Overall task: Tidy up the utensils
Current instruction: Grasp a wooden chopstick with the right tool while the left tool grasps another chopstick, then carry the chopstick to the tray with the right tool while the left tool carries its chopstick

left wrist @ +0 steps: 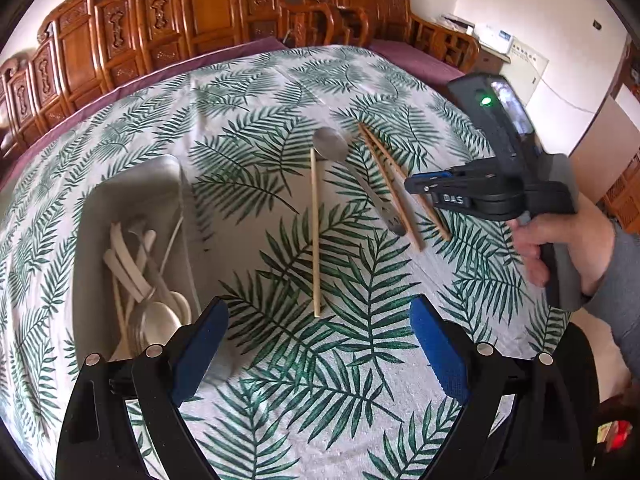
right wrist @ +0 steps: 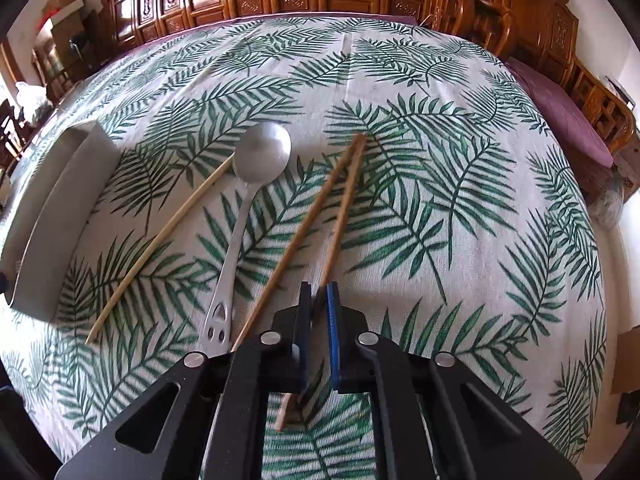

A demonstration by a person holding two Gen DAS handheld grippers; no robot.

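Note:
A white tray (left wrist: 132, 184) at the left holds several white spoons and a fork (left wrist: 138, 332). A pale chopstick (left wrist: 315, 232), a metal spoon (left wrist: 352, 168) and two brown chopsticks (left wrist: 390, 188) lie on the leaf-print cloth. My left gripper (left wrist: 318, 344) is open and empty above the cloth, right of the tray. My right gripper (right wrist: 319, 300) is shut on a brown chopstick (right wrist: 342, 216), which passes between its blue pads. The second brown chopstick (right wrist: 296, 240), the metal spoon (right wrist: 256, 168) and the pale chopstick (right wrist: 160, 240) lie to its left. The tray (right wrist: 60, 208) shows at the far left.
Carved wooden chairs (left wrist: 160, 24) line the table's far side. A purple undercloth (right wrist: 560, 116) shows at the table edge. The leaf-print cloth (right wrist: 440, 200) stretches right of the utensils.

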